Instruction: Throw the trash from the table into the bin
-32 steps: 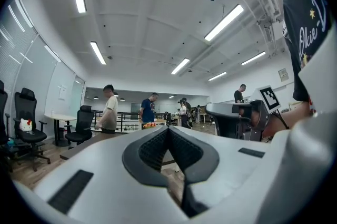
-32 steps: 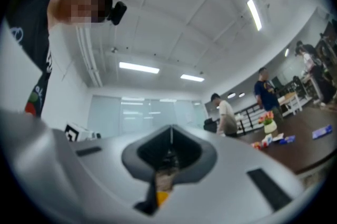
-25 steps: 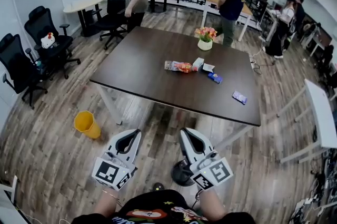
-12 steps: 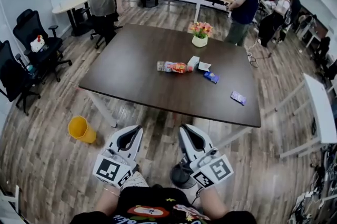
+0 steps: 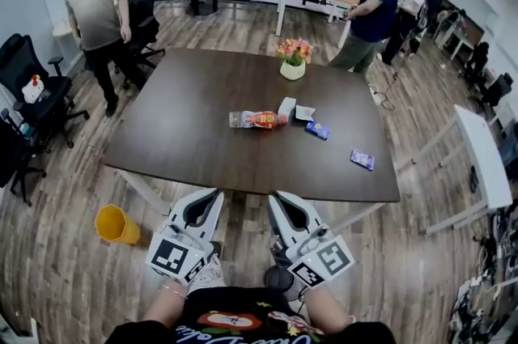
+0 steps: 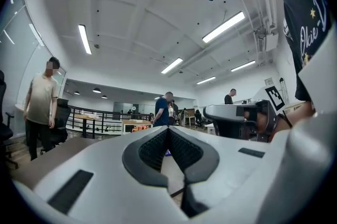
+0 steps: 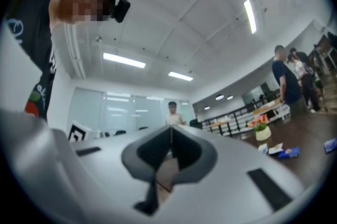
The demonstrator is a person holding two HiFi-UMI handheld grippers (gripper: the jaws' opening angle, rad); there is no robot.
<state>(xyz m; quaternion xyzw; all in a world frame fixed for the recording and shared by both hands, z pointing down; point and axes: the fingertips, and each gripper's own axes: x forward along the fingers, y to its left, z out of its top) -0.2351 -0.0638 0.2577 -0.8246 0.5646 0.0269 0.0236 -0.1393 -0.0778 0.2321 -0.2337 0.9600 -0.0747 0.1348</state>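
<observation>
trash (image 5: pixel 257 120) sits on the table (image 5: pixel 190 104), bin (image 5: pixel 117 224) nearby.

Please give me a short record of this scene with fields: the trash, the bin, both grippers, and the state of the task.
table: dark top, trash lies on it
trash: red snack packet, white box, white wrapper, blue packet, purple packet
bin: yellow, on the floor left of the table
left gripper: shut, empty
right gripper: shut, empty
task: nothing picked up yet
</observation>
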